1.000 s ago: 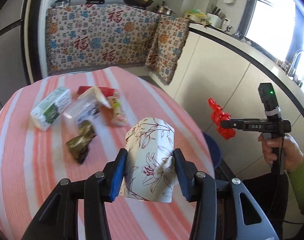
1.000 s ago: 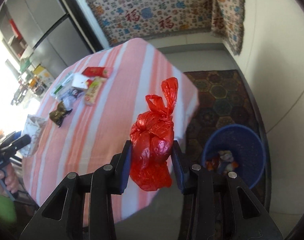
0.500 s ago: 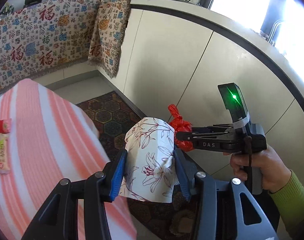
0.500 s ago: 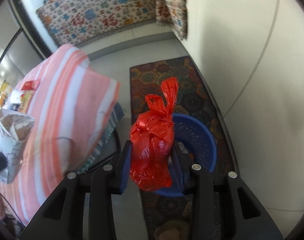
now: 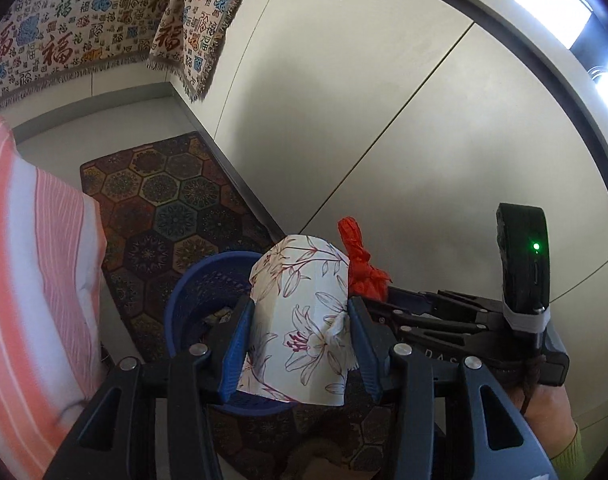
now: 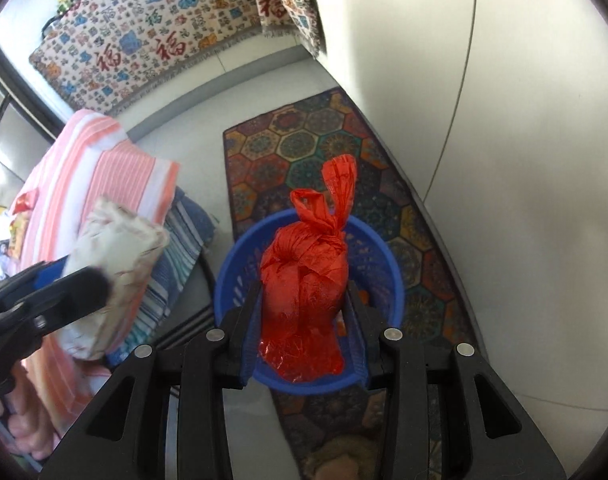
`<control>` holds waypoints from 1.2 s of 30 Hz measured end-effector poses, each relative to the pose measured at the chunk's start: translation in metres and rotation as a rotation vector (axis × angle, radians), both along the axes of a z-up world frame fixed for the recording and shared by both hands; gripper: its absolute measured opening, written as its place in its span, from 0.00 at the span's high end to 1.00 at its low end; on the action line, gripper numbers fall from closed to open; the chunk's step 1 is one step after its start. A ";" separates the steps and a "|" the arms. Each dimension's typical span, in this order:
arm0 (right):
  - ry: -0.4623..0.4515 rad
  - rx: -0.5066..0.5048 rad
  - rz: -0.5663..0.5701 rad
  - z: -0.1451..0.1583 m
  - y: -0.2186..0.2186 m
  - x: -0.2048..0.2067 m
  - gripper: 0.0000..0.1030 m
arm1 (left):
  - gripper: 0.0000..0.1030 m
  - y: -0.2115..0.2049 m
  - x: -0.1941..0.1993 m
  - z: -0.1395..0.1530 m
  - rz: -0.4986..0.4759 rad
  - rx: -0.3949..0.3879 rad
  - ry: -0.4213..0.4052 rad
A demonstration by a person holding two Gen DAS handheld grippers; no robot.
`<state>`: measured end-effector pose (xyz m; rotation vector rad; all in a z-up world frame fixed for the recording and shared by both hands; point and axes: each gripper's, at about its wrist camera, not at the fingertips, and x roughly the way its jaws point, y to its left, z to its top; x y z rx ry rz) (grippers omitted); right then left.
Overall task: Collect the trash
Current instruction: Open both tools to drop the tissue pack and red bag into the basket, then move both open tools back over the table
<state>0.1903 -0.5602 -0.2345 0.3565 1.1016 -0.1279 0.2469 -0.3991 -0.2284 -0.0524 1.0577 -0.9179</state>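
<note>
Trash: two pieces in transit, both carried off the table and not yet dropped.
Table point(image 6: 84, 168): pink-and-white striped cloth, at the left of both views; a few small wrappers point(image 6: 22, 204) show at its far left edge in the right wrist view — judged to be what is left to collect, though too small to identify.
Rug point(image 6: 304, 152): patterned in hexagons, lying on the floor along the pale cabinet front, under the bin.
Bin point(image 6: 387, 264): blue perforated basket standing on the rug; some litter already shows inside it, partly hidden.
Floral packet point(image 5: 304, 320): white paper pack with a lily print, clamped between the pads of the left gripper point(image 5: 300, 344); it sits over the bin's near rim in the left wrist view — whether it is fully above the opening cannot be told.
Red bag point(image 6: 304, 292): knotted plastic bag, squeezed between the pads of the right gripper point(image 6: 304, 320) and hanging directly above the bin's opening.
Progress: pick-up and carry done for these two pieces; release into the bin is the step in hand, then a return to the table for the rest.
</note>
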 end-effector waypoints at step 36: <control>-0.253 -0.271 0.176 0.052 0.135 -0.007 0.16 | 0.34 0.219 -0.106 0.035 0.246 0.241 -0.241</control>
